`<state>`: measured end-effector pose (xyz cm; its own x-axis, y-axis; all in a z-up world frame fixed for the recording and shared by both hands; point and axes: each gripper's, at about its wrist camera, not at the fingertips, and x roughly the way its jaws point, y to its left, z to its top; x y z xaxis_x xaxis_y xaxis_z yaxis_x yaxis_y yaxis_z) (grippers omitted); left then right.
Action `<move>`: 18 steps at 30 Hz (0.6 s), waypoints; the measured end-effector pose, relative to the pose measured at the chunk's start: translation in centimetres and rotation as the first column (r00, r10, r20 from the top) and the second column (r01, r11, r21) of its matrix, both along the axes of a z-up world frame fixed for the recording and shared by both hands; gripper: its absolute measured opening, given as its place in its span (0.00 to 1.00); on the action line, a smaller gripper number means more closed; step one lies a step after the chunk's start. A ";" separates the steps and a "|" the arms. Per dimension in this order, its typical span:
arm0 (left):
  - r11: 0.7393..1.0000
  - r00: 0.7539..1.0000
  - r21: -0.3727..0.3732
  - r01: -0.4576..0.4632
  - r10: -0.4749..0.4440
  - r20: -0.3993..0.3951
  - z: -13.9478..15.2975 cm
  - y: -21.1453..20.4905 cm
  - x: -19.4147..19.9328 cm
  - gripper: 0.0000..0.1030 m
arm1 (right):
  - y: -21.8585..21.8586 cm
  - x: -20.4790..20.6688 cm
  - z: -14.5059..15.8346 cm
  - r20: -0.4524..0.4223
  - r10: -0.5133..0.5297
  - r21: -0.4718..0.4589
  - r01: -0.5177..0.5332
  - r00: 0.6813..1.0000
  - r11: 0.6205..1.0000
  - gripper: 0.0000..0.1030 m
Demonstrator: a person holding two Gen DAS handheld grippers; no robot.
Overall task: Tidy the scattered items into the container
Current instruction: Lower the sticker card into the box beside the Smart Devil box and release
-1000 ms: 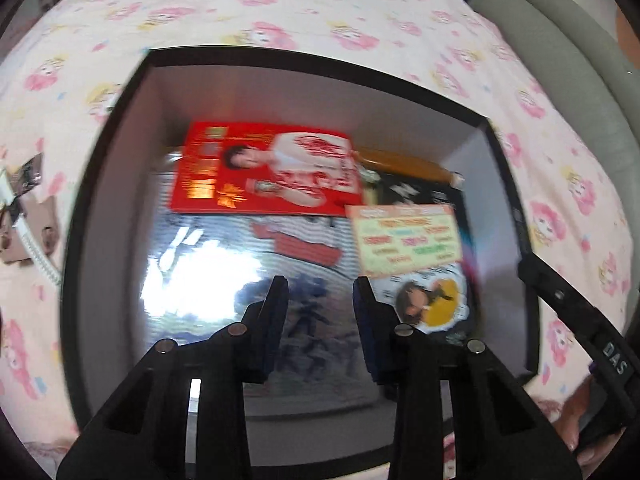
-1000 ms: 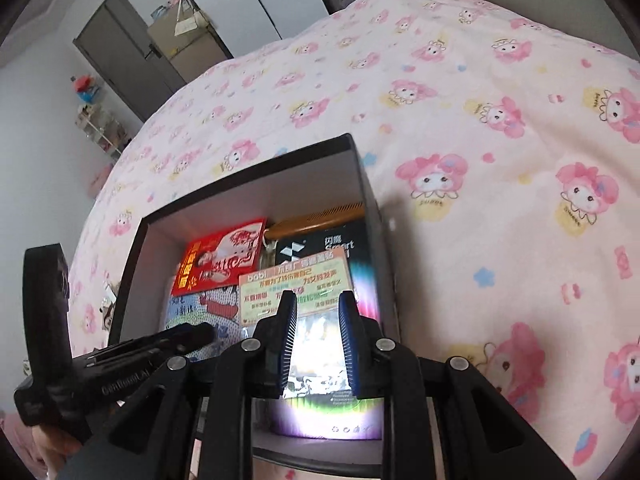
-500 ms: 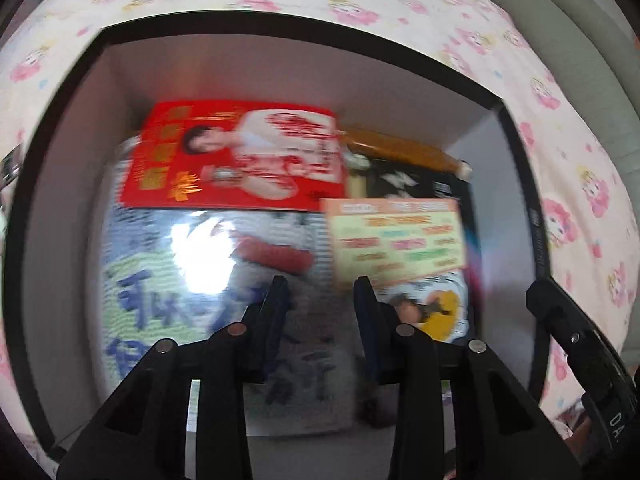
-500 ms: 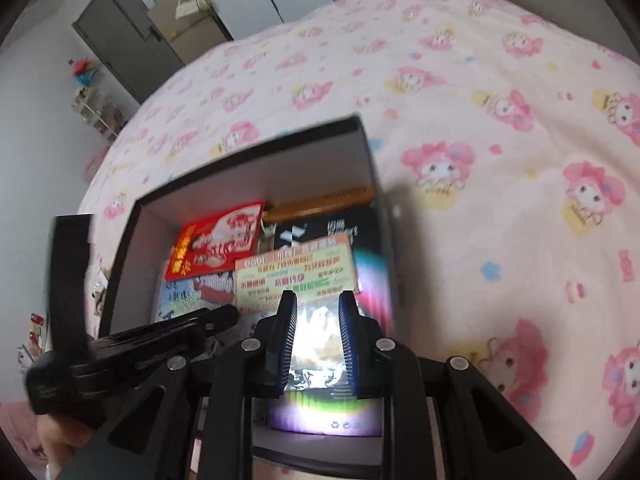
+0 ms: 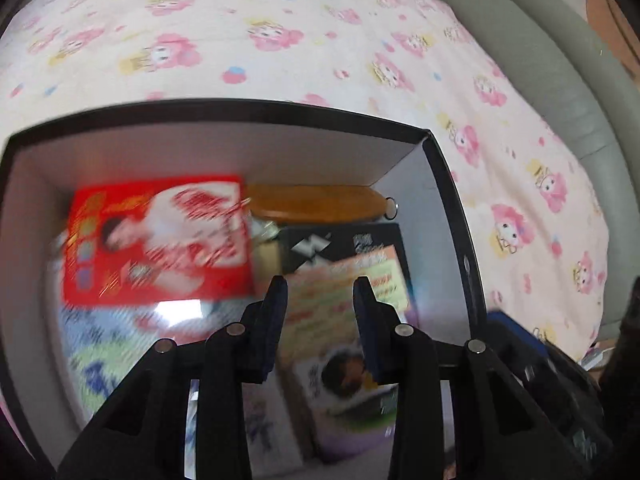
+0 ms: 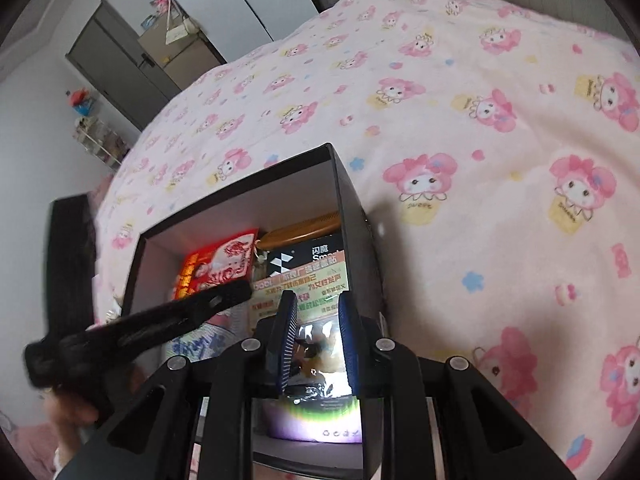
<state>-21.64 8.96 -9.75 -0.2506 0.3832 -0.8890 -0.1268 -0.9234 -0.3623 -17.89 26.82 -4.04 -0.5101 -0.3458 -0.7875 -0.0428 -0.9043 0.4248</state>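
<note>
A black box (image 5: 240, 110) with white inner walls stands on the bed and holds the items. Inside lie a red packet (image 5: 160, 240), an amber wooden piece (image 5: 316, 204), a small black carton (image 5: 340, 244), a packet with an orange and green label (image 5: 384, 272) and a blue-and-white packet (image 5: 100, 360). My left gripper (image 5: 320, 292) hangs over the labelled packet, open, nothing between its fingers. My right gripper (image 6: 314, 308) hovers over the box's (image 6: 344, 184) near right corner above the same packet (image 6: 304, 280), jaws drawn in to a narrow gap and empty.
The box sits on a pink cartoon-print bedspread (image 6: 480, 160). A grey padded edge (image 5: 560, 60) borders the bed on the right. A dark door (image 6: 116, 68) and a small shelf (image 6: 92, 128) stand by the far wall. A hand (image 6: 68, 408) holds the left gripper's body (image 6: 160, 320).
My left gripper has slid to the right across the box, from above the blue-and-white packet to above the labelled one. The right gripper has barely shifted.
</note>
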 end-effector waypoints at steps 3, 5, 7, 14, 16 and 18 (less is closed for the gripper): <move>0.998 1.000 -0.055 0.009 -0.008 0.012 -0.6 1.3 -1.7 0.32 | 0.6 0.2 0.3 -0.018 -0.015 -0.025 0.014 1.000 1.000 0.18; 0.995 0.998 -0.095 -0.019 0.025 0.056 -1.4 1.0 -1.9 0.33 | 1.1 0.2 0.5 -0.029 -0.035 -0.017 0.034 0.999 0.999 0.18; 0.995 0.994 -0.093 -0.023 0.033 0.104 -2.4 0.8 -1.8 0.35 | 1.6 0.1 0.3 -0.020 -0.054 -0.024 0.054 0.998 0.998 0.18; 0.999 0.996 0.017 -0.044 0.043 0.079 -1.6 -1.3 -0.2 0.35 | 1.7 -0.2 -0.7 0.037 -0.063 -0.038 0.064 0.997 0.997 0.18; 1.000 0.997 -0.001 -0.023 0.023 0.071 -1.0 -1.2 0.0 0.35 | 1.7 0.0 -0.5 0.025 -0.070 -0.027 0.071 0.997 0.997 0.18; 1.000 0.993 -0.018 0.011 -0.009 0.119 -1.5 -0.6 0.1 0.36 | 1.9 0.0 -0.4 0.017 -0.085 -0.005 0.085 0.996 0.996 0.18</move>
<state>-21.51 8.33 -11.30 -0.1389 0.3682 -0.9193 -0.0930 -0.9291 -0.3580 -17.86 28.72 -4.39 -0.5246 -0.3065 -0.7943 -0.1267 -0.8944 0.4289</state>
